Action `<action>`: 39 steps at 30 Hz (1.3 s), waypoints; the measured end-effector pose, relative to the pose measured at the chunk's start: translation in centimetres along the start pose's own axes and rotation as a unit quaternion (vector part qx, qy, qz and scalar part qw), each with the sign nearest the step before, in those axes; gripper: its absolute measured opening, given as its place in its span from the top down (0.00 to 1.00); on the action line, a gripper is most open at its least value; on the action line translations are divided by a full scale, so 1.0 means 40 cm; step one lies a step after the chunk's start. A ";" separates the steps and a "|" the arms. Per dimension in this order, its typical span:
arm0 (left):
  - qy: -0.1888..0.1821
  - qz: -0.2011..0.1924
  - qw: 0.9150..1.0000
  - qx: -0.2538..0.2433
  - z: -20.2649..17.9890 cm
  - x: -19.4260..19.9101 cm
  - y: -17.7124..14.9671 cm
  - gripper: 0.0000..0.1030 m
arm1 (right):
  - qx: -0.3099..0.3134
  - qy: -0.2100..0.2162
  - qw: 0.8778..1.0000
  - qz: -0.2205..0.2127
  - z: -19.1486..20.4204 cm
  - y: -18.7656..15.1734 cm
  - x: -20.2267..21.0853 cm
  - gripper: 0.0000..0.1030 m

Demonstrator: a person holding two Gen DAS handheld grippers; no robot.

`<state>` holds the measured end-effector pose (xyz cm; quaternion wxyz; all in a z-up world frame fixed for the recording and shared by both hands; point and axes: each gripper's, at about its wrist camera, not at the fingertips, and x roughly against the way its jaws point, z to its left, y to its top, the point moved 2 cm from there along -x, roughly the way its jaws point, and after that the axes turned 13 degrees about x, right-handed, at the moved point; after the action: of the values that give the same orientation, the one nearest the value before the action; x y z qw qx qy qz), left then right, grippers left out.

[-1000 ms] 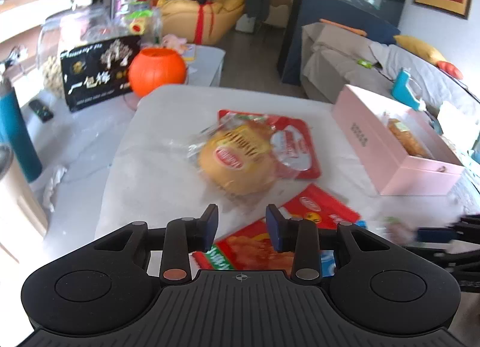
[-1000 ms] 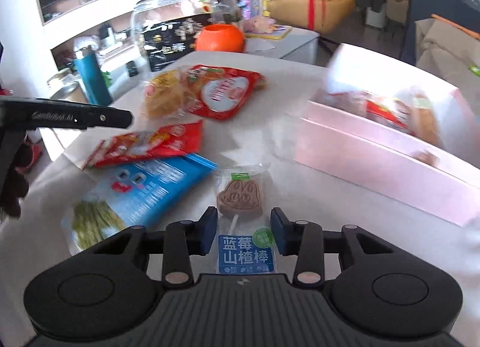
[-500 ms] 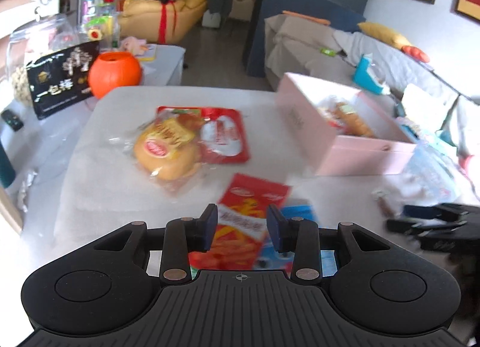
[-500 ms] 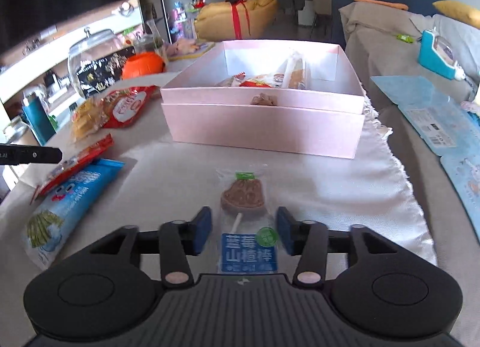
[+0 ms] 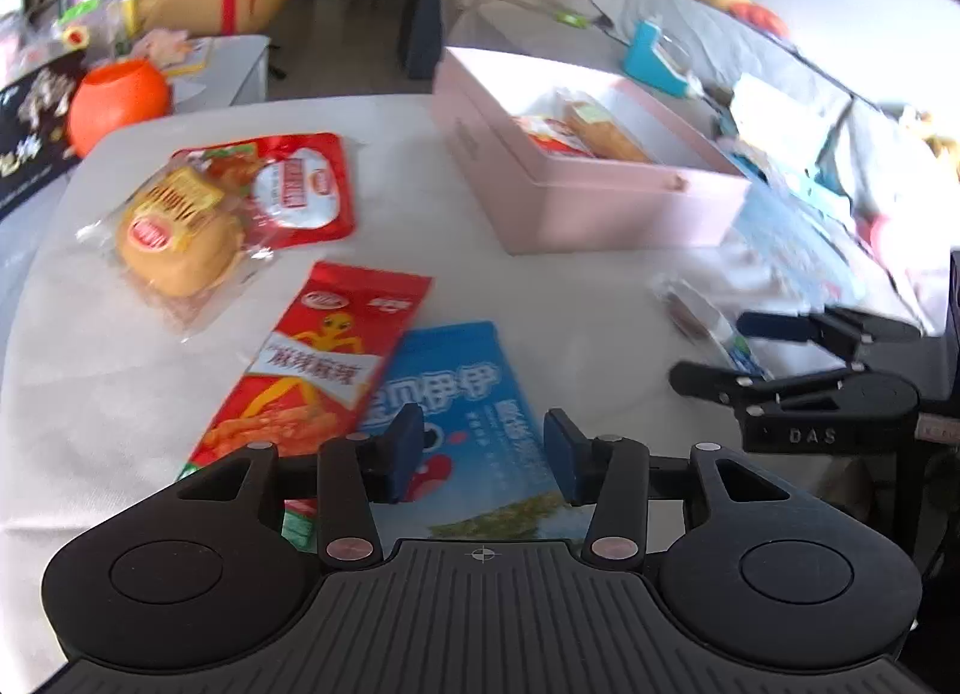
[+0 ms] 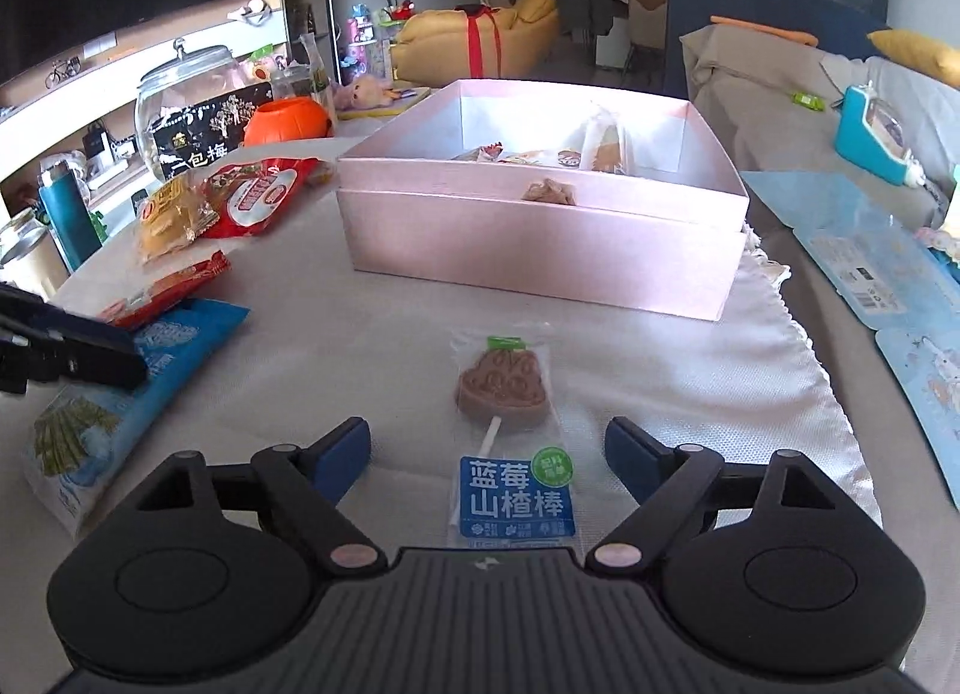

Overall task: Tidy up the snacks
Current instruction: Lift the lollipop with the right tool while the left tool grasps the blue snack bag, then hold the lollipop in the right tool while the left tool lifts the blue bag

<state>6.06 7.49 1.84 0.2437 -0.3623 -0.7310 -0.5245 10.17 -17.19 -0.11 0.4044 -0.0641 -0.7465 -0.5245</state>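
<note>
The pink box [image 6: 540, 238] stands open at the far side of the table and holds a few snacks. Before it lies a wrapped lollipop [image 6: 510, 424] flat on the cloth. My right gripper [image 6: 486, 442] straddles the stick end, its jaws opening wide, the pads clear of the wrapper. My left gripper [image 5: 483, 448] hovers over a blue packet [image 5: 456, 394], jaws opening, nothing pinched. Beside the blue packet lie a long red packet [image 5: 318, 358], a wrapped bun [image 5: 174, 238] and a red pouch [image 5: 300, 190]. The right gripper [image 5: 714, 349] also shows low at the right of the left wrist view.
An orange pumpkin pot [image 6: 288, 118], a glass jar [image 6: 186, 88] and a teal bottle [image 6: 66, 214] stand beyond the table's left side. The cloth's fringed edge [image 6: 798, 334] runs close on the right, with blue card sheets [image 6: 870, 250] on the sofa beyond.
My right jaws have spread wide around the lollipop while that view swung toward the pink box. My left gripper has moved right, from the long red packet to the blue one, its jaws widening slightly.
</note>
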 end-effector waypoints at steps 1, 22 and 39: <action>0.000 -0.001 1.000 -0.005 -0.006 0.001 -0.002 0.53 | 0.001 -0.002 1.000 0.001 0.002 0.000 -0.001 0.15; 0.046 -0.004 0.997 0.061 0.026 -0.052 0.054 0.51 | -0.004 -0.014 1.000 0.008 -0.004 -0.004 -0.009 0.08; 0.044 -0.007 0.995 -0.092 -0.118 -0.043 0.034 0.50 | -0.007 -0.015 1.000 0.009 -0.005 -0.003 -0.010 0.07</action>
<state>8.08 2.81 2.95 0.2374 -0.3548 -0.6710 -0.6063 10.50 -17.29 -0.46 0.3979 -0.0813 -0.7481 -0.5248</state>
